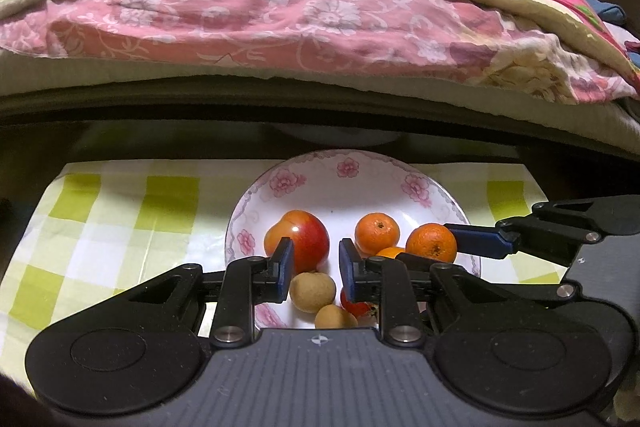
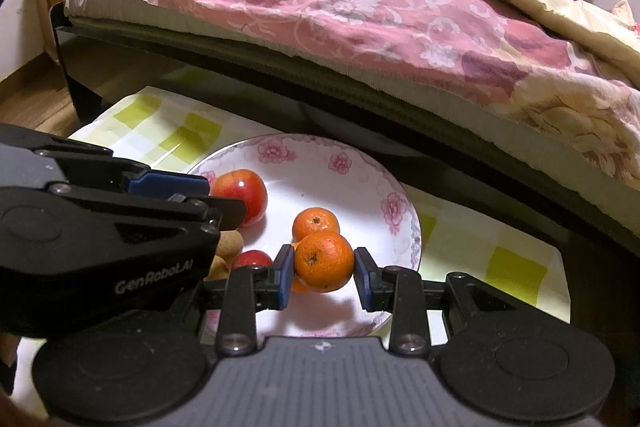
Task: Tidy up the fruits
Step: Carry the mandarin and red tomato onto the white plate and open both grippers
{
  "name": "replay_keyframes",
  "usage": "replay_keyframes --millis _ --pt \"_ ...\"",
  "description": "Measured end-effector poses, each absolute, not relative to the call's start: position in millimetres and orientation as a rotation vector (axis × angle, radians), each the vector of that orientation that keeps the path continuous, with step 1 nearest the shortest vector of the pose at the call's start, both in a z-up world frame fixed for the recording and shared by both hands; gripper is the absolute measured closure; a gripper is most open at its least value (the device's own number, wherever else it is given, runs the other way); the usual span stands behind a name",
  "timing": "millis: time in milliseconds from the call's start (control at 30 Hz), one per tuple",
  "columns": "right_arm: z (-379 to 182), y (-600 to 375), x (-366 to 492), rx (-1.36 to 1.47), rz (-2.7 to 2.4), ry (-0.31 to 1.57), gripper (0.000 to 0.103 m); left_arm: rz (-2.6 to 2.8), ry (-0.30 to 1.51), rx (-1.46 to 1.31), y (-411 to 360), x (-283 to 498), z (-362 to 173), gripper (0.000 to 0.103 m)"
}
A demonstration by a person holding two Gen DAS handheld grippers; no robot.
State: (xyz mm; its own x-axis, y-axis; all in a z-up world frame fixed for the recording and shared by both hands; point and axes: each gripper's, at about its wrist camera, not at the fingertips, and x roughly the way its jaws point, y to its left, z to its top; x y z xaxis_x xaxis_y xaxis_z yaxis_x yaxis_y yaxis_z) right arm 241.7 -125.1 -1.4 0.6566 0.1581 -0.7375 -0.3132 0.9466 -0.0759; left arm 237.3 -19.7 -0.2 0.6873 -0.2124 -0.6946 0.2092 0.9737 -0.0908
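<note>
A checked green-and-white cloth (image 1: 120, 227) covers the table. On it stands a flowered plate (image 1: 344, 171) that holds all the fruit. The left tool (image 1: 313, 263), its jaws narrow and gripping nothing, hangs over the plate's near side between a red apple (image 1: 308, 239) and two small brown fruits (image 1: 313, 286). Farther right, the right tool (image 2: 322, 269) clamps a mandarin (image 2: 324, 261) just above the plate, beside another mandarin (image 2: 316, 223).

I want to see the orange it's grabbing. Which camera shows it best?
The right wrist view: the orange sits front and centre between the right gripper's fingers. The left wrist view shows it off to the side, on the plate.
</note>
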Motion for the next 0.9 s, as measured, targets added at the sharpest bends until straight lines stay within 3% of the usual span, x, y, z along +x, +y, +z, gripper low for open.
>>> replay_keyframes --millis 667,800,900 --pt "-3 -143 262 -0.066 0.304 0.823 0.052 -0.243 0.778 -0.101 -9 256 -9 0.067" --pt "-4 -144 265 -0.056 0.310 0.813 0.052 -0.241 0.778 -0.118 -6 258 -10 0.063" --pt "-5 -144 267 -0.058 0.315 0.799 0.052 -0.262 0.796 -0.159 -2 261 -11 0.053"
